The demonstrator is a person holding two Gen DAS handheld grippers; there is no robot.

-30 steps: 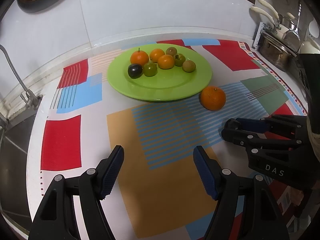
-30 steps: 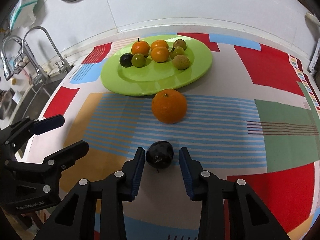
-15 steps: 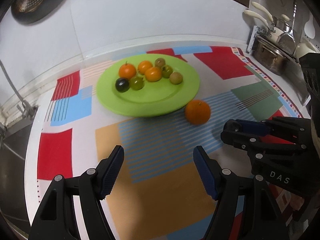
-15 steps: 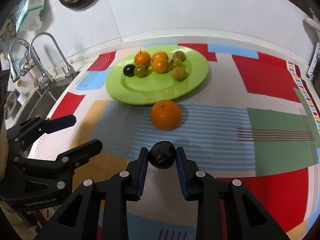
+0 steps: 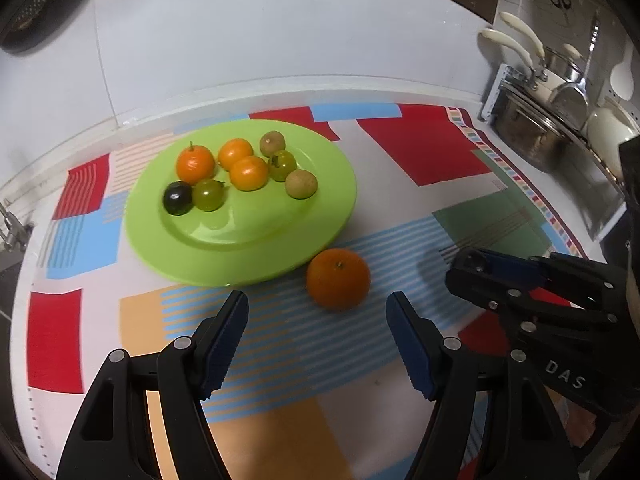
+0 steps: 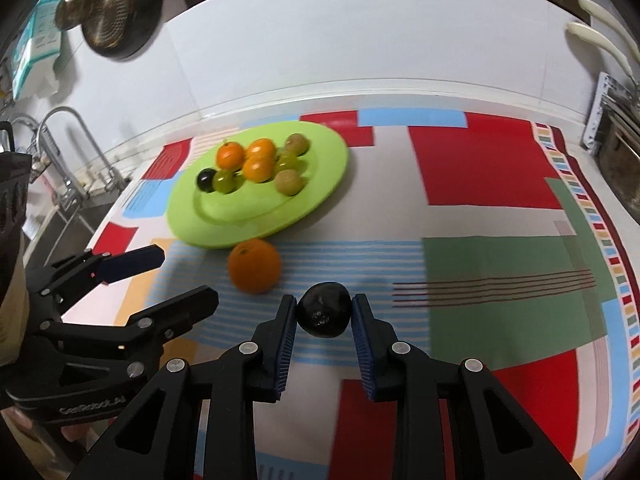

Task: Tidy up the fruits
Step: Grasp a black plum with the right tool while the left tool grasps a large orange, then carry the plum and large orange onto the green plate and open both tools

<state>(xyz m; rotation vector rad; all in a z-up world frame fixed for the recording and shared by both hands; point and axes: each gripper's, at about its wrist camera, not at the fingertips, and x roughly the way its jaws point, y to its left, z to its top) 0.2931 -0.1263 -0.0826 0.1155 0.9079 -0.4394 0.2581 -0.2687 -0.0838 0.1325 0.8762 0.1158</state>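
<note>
A green plate (image 5: 256, 252) holds several small fruits: oranges, green ones, brown ones and a dark one (image 5: 177, 198). It also shows in the right wrist view (image 6: 192, 220). A loose orange (image 5: 338, 279) lies on the mat by the plate's near rim, also in the right wrist view (image 6: 254, 266). My right gripper (image 6: 324, 312) is shut on a dark plum (image 6: 325, 310), lifted above the mat. My left gripper (image 5: 316, 316) is open and empty, just short of the loose orange.
The patterned mat (image 6: 480, 168) covers the counter. A sink and tap (image 6: 60, 152) lie at the left. Pots and a rack (image 5: 540, 128) stand at the right. A pan (image 6: 116, 8) hangs on the white wall behind.
My right gripper closed on the dark plum and lifted it off the mat. My left gripper moved forward toward the loose orange, still open.
</note>
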